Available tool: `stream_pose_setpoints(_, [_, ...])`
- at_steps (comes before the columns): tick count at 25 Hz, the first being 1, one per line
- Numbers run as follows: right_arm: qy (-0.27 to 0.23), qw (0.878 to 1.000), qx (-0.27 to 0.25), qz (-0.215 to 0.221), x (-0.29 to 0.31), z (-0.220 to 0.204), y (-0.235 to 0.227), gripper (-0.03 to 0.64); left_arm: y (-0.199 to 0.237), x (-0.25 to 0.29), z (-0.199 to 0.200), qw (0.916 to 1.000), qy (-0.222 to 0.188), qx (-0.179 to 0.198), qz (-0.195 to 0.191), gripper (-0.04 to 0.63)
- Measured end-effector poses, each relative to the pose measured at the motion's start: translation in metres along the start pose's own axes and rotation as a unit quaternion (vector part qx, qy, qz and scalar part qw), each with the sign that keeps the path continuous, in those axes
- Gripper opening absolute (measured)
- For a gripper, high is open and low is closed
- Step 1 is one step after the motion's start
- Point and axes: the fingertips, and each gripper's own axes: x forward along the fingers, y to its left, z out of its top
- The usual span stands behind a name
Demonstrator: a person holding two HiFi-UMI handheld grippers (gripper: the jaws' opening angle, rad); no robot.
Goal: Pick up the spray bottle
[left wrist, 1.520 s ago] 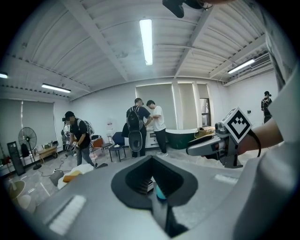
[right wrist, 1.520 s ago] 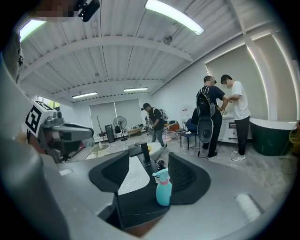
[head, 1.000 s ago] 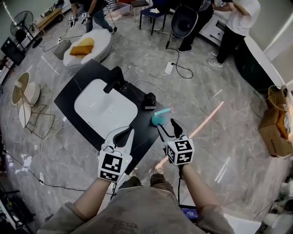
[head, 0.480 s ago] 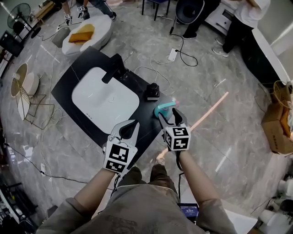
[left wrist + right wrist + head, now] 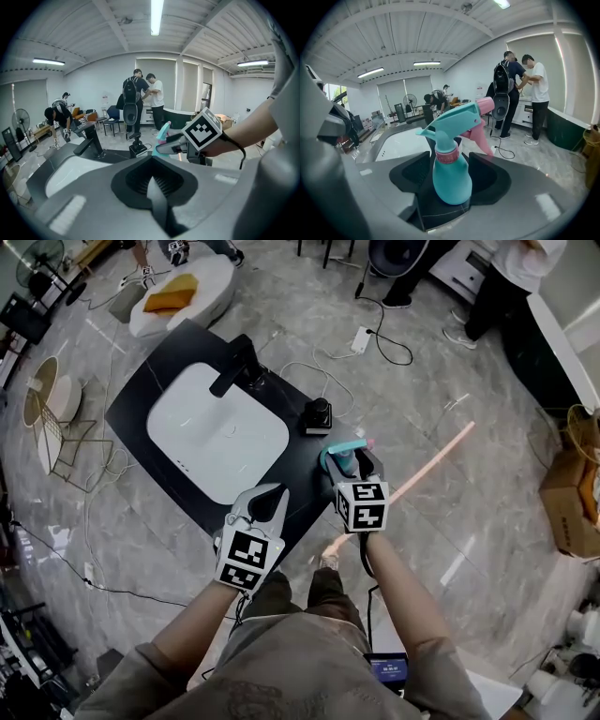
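Observation:
The spray bottle is teal with a pink trigger and collar, and it stands upright near the right corner of the black counter. My right gripper is open, with one jaw on each side of the bottle's body and only a thin gap left. In the right gripper view the bottle fills the space between the jaws of that gripper. My left gripper is shut and empty, hovering over the counter's near edge. From the left gripper view the bottle shows behind my right gripper.
A white basin with a black faucet is set into the counter. A small black dispenser stands just beyond the bottle. Cables run over the marble floor; people stand at the back; a cardboard box sits far right.
My right gripper has moved forward until its jaws flank the bottle. The left gripper has shifted slightly right and stayed shut. The head view has drifted a little.

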Motion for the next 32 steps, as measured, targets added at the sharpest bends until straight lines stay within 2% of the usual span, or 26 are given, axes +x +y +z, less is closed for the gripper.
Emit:
stream_pose_setpoints(2, [0.004,1.0,-0.01,-0.004,0.001,0.0,-0.001,0.231,0.001,0.0,-0.001,1.0,0.002,-0.002,0.003,0.0])
stream_pose_setpoints(6, [0.009,1.0,-0.018,0.001,-0.002,0.002,-0.001,0.232,0.0,-0.002,-0.003,1.0,0.002,-0.003,0.006,0.0])
stream_pose_setpoints(13, [-0.015,0.999,-0.024,0.022,-0.038,0.028,0.004,0.219,-0.008,-0.008,0.007,0.9999,-0.012,0.001,0.007,0.0])
stream_pose_setpoints(25, [-0.092,0.993,-0.056,0.046,-0.141,0.107,0.018,0.193,-0.005,-0.036,0.054,0.9971,-0.069,0.021,0.024,0.0])
stream_pose_setpoints(32, [-0.144,0.988,-0.039,0.045,-0.206,0.139,0.024,0.155,0.001,-0.067,0.093,0.9924,-0.113,0.035,0.033,0.0])
